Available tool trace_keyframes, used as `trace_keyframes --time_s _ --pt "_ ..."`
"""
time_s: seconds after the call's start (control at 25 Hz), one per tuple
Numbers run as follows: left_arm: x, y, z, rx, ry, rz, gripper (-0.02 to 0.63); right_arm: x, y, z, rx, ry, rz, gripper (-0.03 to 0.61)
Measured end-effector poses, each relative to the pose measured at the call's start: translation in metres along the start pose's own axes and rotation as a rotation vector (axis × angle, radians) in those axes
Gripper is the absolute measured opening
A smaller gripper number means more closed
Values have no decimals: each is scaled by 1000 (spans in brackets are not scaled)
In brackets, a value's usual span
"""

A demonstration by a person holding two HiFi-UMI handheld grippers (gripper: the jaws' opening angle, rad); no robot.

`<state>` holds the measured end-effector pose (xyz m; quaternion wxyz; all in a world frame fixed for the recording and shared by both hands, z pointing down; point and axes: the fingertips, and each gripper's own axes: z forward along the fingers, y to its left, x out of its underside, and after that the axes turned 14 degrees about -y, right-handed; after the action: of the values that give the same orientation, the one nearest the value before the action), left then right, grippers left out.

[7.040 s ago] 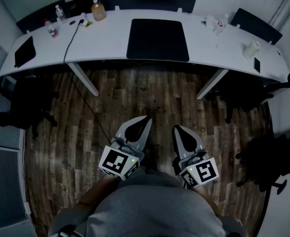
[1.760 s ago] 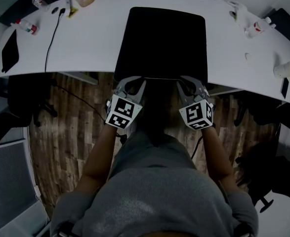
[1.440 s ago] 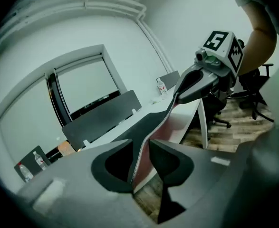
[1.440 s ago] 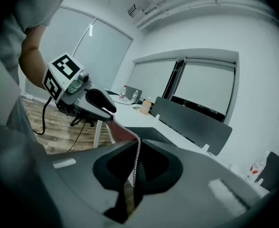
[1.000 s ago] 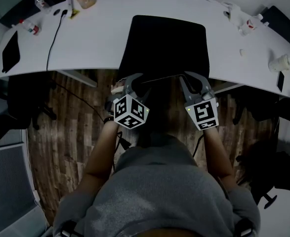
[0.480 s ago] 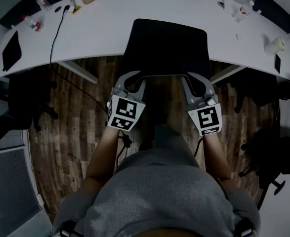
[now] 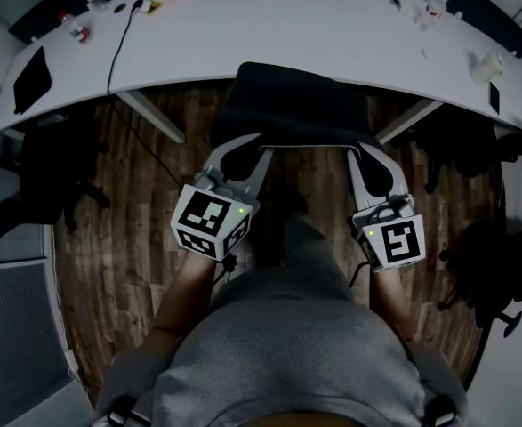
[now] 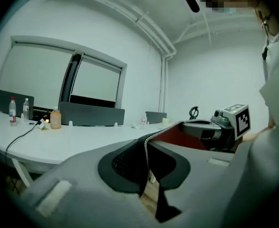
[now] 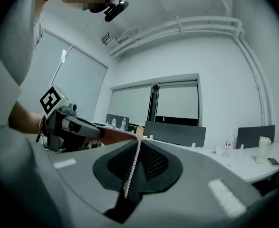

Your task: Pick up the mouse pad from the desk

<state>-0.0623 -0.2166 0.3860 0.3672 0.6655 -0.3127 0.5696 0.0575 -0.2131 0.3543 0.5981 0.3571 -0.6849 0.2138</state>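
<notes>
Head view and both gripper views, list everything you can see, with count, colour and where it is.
desk: one, white, curved across the top
mouse pad: one, black, held up at the desk's near edge
cable: one, black, desk's left part to floor
bottles: three, two clear and one orange, desk's far left
cup: one, white, desk's right end
flat slab: one, black, desk's left end
chairs: at least two, black, flanking the desk
floor: brown wood planks
left gripper: one, grey, jaws just been closing, shut on the mouse pad's near edge
right gripper: one, grey, shut on the same edge
</notes>
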Motion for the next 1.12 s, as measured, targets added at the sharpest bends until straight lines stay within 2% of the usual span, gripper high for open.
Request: trace_keyframes --time_s 0.2,0.36,0.48,0.6,0.68,0.92,1.12 --pt "-17 -20 -27 45 -21 -28 40 -20 14 -25 27 -30 70 18" --pt "-8 -26 -46 47 8 -113 38 -8 30 -44 14 38 89 18" --pt "0 -33 -61 60 48 -64 32 -5 44 -56 0 52 141 18" --pt "-1 -40 -73 82 42 -82 31 -9 51 -60 5 31 197 18" --pt "-5 -42 -77 83 30 -88 31 -13 53 -62 5 22 201 18" --pt "-20 -42 -80 61 8 -24 31 -23 53 -64 29 11 205 20" --pt "-21 -43 -83 55 -8 -38 31 -27 55 -67 60 -7 238 21"
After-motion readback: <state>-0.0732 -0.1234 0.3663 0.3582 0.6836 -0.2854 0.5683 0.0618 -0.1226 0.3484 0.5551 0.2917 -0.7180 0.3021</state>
